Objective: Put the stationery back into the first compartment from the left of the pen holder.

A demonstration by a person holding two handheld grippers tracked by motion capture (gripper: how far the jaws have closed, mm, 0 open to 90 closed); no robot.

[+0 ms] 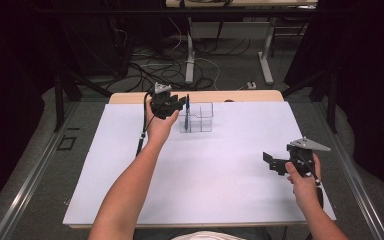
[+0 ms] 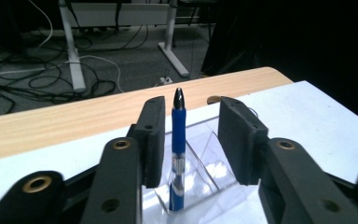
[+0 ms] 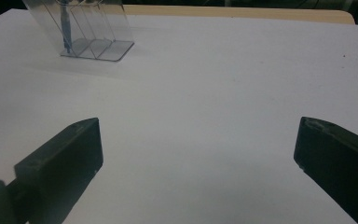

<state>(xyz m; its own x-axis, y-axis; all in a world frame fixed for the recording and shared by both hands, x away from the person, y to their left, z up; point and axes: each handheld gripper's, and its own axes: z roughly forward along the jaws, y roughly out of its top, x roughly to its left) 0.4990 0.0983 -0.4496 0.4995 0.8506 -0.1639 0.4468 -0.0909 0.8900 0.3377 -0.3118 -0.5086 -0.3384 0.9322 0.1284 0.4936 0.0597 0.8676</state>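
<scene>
Blue pen [image 1: 187,114] stands upright in the clear divided holder [image 1: 197,117] at the white mat's [image 1: 205,175] far edge. Left gripper [image 1: 177,103] is beside it.

Left gripper view: jaws spread, pen [image 2: 177,154] between them, near the left pad.

Right gripper view: right gripper [image 3: 196,158] jaws spread wide above bare mat.

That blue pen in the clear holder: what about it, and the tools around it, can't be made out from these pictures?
- Pen: any print on its barrel is too small to read in the left gripper view.
- Clear holder: in the right gripper view the top edge cuts off its upper part.
- Left tool: whether its left pad touches the pen is unclear.
- Right tool: the bottom edge of its own view cuts off its body.
</scene>
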